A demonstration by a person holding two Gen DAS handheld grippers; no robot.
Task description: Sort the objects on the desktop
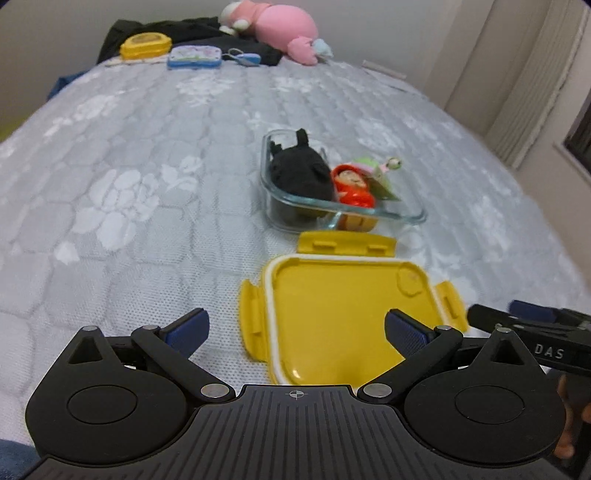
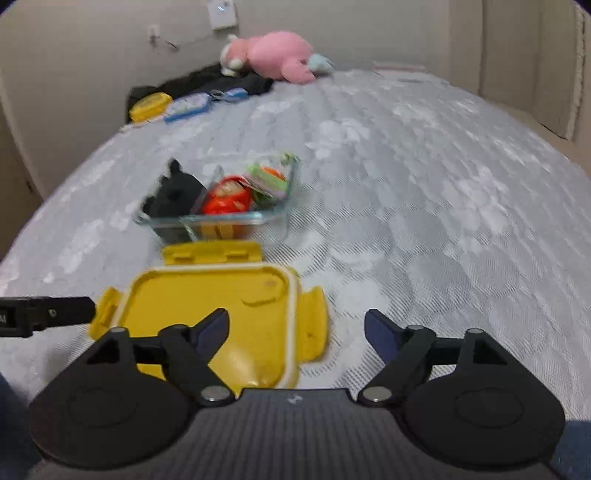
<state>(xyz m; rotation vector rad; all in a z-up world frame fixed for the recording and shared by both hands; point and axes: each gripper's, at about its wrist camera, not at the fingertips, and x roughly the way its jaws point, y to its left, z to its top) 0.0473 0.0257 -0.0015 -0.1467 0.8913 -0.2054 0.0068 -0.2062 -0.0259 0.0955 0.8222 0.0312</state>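
A clear glass container sits mid-bed and holds a black plush, a red doll and a green toy. Just in front of it lies a yellow lid, inner side up, clips spread out. My left gripper hovers open over the lid's near part. My right gripper stands open above the lid's right edge with nothing between its fingers. Each gripper's tip shows at the edge of the other's view.
All of this lies on a grey quilted mattress. At the far end are a pink plush, a yellow box, a blue box and black cloth. Walls and a curtain stand to the right.
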